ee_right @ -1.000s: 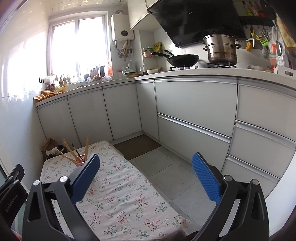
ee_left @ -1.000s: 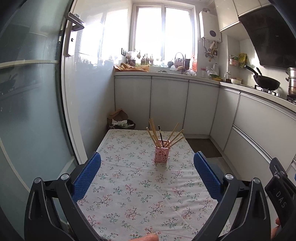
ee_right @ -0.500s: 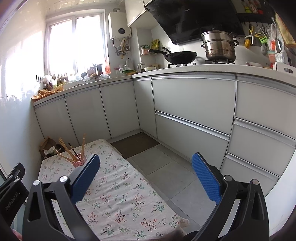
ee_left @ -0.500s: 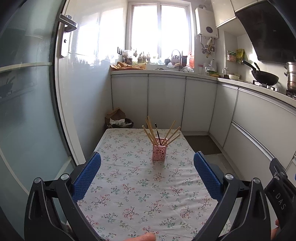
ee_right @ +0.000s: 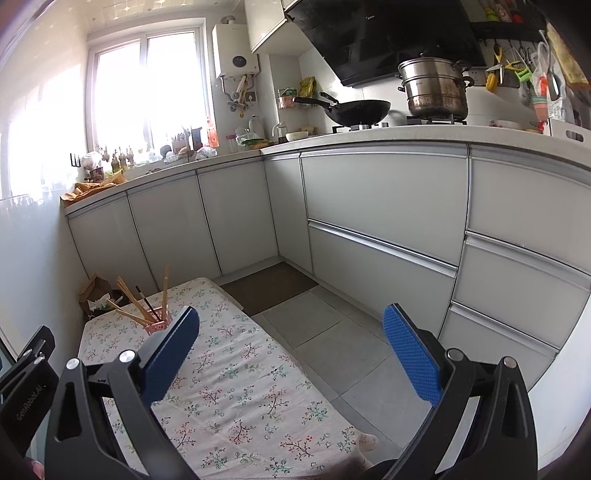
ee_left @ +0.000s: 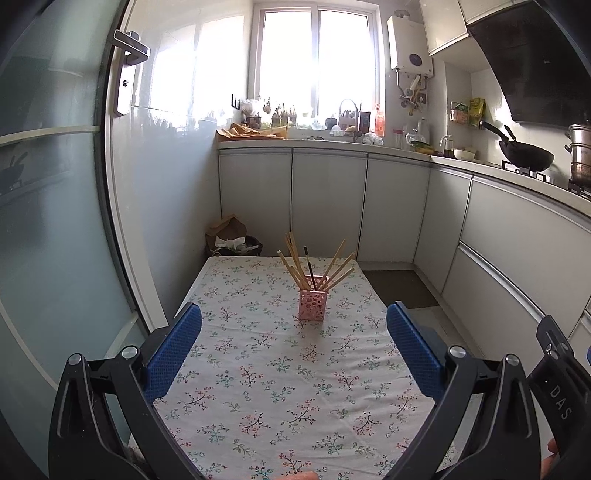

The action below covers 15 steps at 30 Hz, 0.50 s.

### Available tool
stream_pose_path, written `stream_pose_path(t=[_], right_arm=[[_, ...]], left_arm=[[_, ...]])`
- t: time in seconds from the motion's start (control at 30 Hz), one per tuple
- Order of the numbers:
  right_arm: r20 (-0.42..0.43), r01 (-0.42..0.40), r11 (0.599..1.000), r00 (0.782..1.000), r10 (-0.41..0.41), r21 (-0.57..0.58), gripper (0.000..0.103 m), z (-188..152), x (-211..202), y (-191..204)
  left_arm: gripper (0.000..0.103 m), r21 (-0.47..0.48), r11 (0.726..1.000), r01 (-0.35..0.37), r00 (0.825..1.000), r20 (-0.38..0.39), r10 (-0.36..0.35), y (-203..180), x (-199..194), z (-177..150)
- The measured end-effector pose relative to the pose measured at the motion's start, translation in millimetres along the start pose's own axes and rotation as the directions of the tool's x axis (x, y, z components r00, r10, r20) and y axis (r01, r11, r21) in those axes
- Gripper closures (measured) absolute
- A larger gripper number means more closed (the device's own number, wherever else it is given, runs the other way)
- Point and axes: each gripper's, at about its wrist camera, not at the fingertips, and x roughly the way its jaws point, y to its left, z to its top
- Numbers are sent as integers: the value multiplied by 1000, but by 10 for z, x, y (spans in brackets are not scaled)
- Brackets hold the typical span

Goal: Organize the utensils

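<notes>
both grippers, left (ee_left: 293, 345) and right (ee_right: 291, 347), gape empty, well short of the pink chopstick holder (ee_left: 313, 304).

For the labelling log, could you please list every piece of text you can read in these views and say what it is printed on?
"DAS": on the black body of the right tool, at the left view's right edge.
"GenRobot.AI", small, hard to read: on the left tool, at the right view's left edge.
Range hood logo and counter packets: too small to read.

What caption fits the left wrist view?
Open left gripper facing a pink holder of chopsticks on a floral tablecloth.
</notes>
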Motion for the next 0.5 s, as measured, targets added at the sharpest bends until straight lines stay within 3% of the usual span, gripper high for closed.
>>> stream_pose_path(t=[0.5], right_arm=[[0,22,1000,1000,-22,-22,6,17,-23,33]], left_arm=[[7,5,1000,1,1000,16,-1,-12,-97,14]])
